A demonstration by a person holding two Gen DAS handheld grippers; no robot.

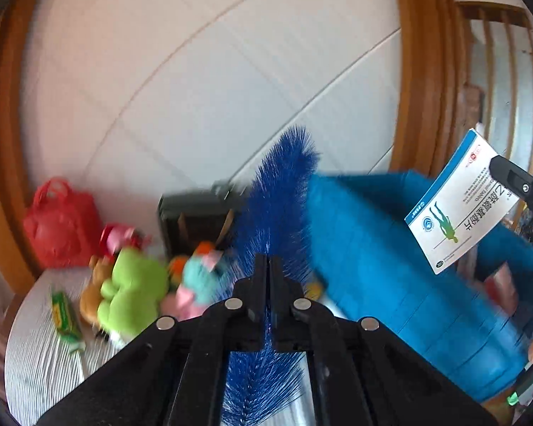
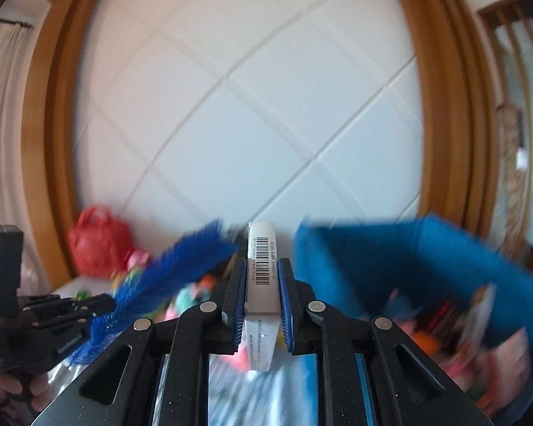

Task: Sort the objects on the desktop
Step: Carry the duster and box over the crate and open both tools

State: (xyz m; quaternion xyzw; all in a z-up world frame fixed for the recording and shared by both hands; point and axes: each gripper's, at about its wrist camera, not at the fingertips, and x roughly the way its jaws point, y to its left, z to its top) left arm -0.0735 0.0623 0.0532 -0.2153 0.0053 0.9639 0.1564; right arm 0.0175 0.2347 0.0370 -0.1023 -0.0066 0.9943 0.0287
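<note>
My left gripper [image 1: 268,261] is shut on a blue feather [image 1: 280,191] that sticks up past its tips; the right wrist view shows that gripper [image 2: 105,301] at the left with the feather [image 2: 181,262] slanting up to the right. My right gripper [image 2: 262,266] is shut on a white medicine box [image 2: 262,273] held edge-on, barcode up. In the left wrist view that box [image 1: 455,209] hangs at the right, above the blue fabric bin [image 1: 391,255]. The bin [image 2: 373,259] lies to the right of my right gripper and holds several colourful items.
Plush toys, one green [image 1: 131,287], one teal and pink [image 1: 199,280], lie on the striped tablecloth [image 1: 35,348] beside a green packet [image 1: 65,314]. A red bag [image 1: 58,227] and a dark box [image 1: 195,220] stand by the white tiled wall. Wooden frames flank the wall.
</note>
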